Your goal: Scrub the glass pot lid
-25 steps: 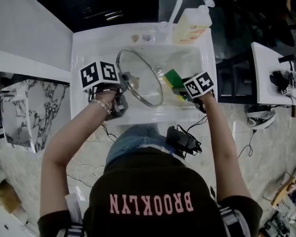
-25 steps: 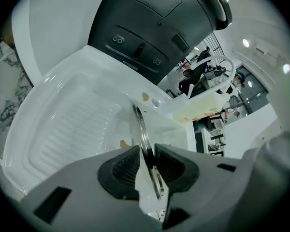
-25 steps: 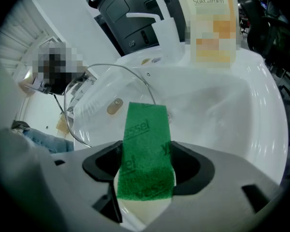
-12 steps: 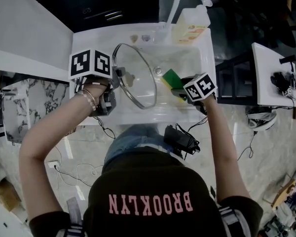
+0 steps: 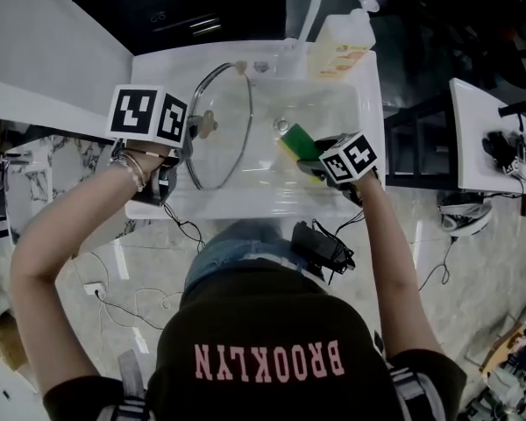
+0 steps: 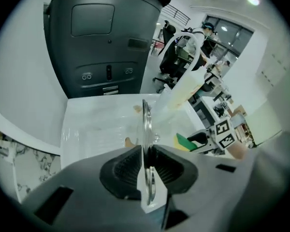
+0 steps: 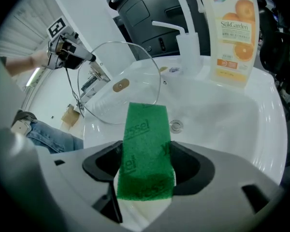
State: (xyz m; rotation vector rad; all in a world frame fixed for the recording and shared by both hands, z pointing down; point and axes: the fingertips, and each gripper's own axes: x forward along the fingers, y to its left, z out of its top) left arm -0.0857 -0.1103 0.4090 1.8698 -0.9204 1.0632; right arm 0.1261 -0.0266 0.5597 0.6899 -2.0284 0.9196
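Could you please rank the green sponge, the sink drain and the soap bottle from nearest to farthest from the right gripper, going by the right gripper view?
1. Green sponge: clamped in the right gripper's claw.
2. Sink drain: just beyond the sponge, slightly right.
3. Soap bottle: upright at the back, to the right.

Head view. The lid (image 5: pixel 221 125) stands on edge over the left part of the sink (image 5: pixel 370 112), its near-left rim clamped between the jaws of the left gripper (image 5: pixel 188 139) at the basin's left side. To its right, apart from it, the sponge (image 5: pixel 296 140) sits between the jaws of the right gripper (image 5: pixel 312 161), over the basin's middle. The drain (image 5: pixel 281 125) lies in the basin floor between lid and sponge. Behind, on the sink's back rim, the bottle (image 5: pixel 342 46) stands just right of the tap (image 5: pixel 309 3).
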